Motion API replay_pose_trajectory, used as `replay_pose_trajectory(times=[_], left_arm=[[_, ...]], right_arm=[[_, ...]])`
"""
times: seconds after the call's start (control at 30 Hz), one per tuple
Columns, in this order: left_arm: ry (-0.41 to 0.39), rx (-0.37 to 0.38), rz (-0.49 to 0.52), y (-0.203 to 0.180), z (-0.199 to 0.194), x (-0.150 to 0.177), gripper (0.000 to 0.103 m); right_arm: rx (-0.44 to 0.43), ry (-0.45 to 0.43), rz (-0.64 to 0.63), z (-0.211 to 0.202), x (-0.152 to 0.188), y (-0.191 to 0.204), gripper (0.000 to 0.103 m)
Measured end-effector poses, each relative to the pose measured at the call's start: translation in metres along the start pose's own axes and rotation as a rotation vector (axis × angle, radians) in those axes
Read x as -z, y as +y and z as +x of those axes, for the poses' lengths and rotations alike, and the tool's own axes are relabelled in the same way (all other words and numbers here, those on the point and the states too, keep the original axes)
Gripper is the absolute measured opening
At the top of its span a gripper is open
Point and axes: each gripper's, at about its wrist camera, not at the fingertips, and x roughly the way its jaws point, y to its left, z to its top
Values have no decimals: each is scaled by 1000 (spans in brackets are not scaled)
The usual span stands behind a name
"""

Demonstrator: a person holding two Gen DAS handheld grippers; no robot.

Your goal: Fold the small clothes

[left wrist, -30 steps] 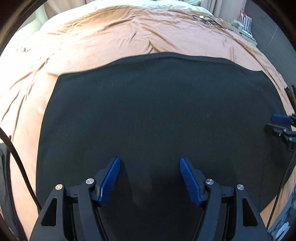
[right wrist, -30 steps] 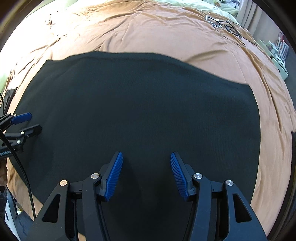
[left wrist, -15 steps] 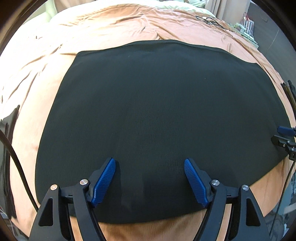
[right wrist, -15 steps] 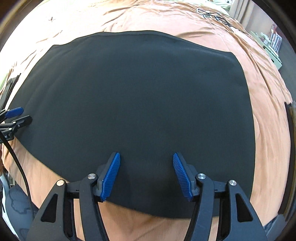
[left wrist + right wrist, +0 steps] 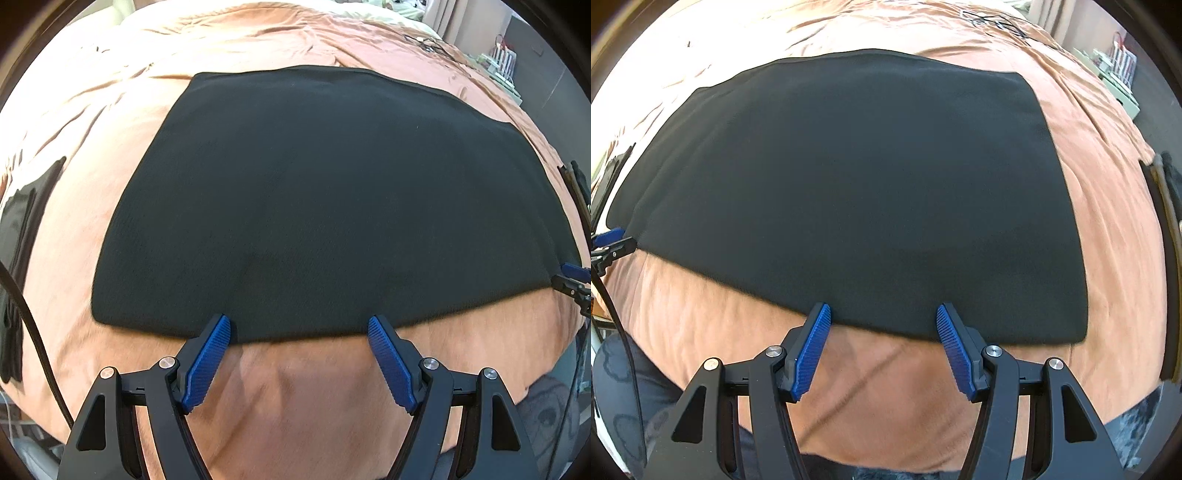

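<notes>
Fingers point(image 5: 207, 354) of both grippers, spread and empty, have drawn back to the black garment's point(image 5: 332, 206) near hem, poised to fold.

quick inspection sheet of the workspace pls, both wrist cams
Surface: orange bedspread, wrinkled.
Job's things: black garment spread flat, near edge at the fingertips.
Clutter: dark items at the left edge and right edge, unclear.
Grippers: left gripper and right gripper open, nothing between the pads.
Cables: black cable by the left gripper; tangled wires far on the bed.
Surroundings: curtain, shelf far right.
</notes>
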Motion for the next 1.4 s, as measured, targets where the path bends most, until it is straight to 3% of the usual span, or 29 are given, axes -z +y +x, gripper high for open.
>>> replay_pose_trajectory(times=[0.17, 0.33, 0.6, 0.8, 0.9, 0.97, 1.17, 1.3, 1.4], left_arm=[[12, 17, -37, 18, -4, 20, 78], [-1, 25, -65, 33, -13, 27, 78], [-78, 84, -195, 80, -42, 38, 78], [-124, 185, -373, 125, -53, 39, 64], [-135, 253, -434, 138, -52, 46, 64], [-137, 258, -467, 143, -51, 51, 63], [-122, 296, -555, 157, -40, 53, 63], [-102, 320, -604, 161, -34, 56, 45], [-94, 338, -626, 161, -32, 55, 45]], right_arm=[[-32, -2, 64, -4, 18, -26, 58], [-74, -70, 151, -23, 39, -45, 58], [-266, -210, 333, -47, 76, -89, 58], [-384, -269, 487, -34, 92, -130, 58], [-443, -275, 544, -26, 102, -144, 53], [-475, -281, 581, -24, 112, -151, 51], [-481, -316, 700, -13, 130, -183, 50], [-504, -344, 758, -13, 145, -187, 45], [-528, -339, 788, -5, 149, -186, 41]])
